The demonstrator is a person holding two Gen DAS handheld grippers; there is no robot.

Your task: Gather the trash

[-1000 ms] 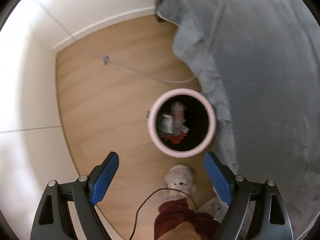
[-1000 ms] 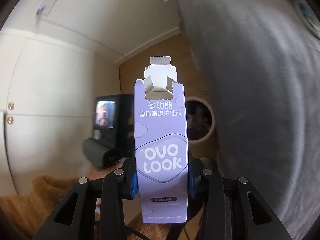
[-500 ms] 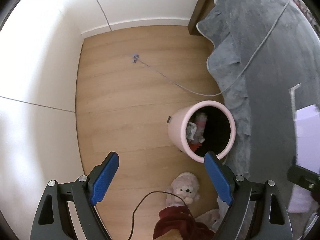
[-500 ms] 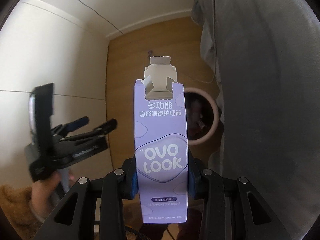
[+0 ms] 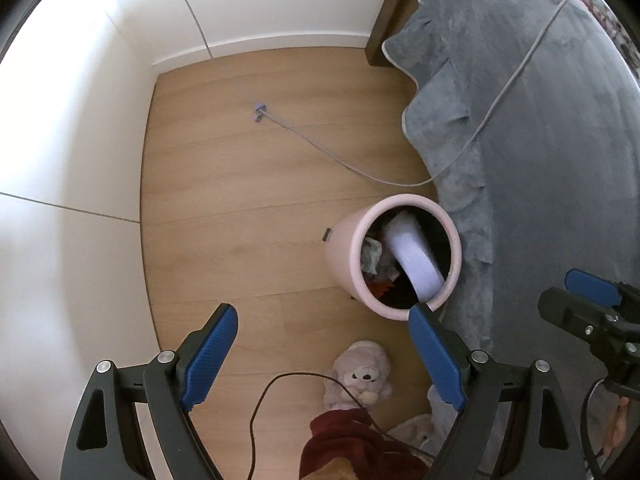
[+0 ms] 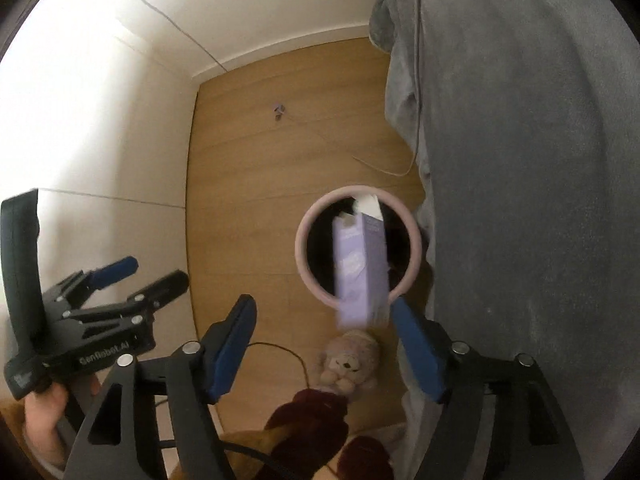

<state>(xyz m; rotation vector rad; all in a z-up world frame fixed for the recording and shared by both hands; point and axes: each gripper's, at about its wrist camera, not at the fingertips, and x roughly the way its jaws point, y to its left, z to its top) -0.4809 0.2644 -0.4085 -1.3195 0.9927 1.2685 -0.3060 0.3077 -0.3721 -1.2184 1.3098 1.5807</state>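
Lilac cardboard carton (image 6: 362,268) dropping into round pink plastic bin (image 6: 416,240), centre frame
Right gripper (image 6: 322,344) jaws just opened, empty; left gripper (image 5: 324,360) wide, empty; next, find more trash

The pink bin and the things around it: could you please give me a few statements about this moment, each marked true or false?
1. The purple carton is clamped between the right gripper's pads. False: the jaws have just been opening and the carton is loose, dropping into the pink bin.
2. The left gripper is open with nothing between its pads. True.
3. The pink bin is empty apart from the carton. False: crumpled trash already lies inside.
4. A plush toy lies on the wooden floor near the bin. True.
5. A grey cable runs across the floor. True.
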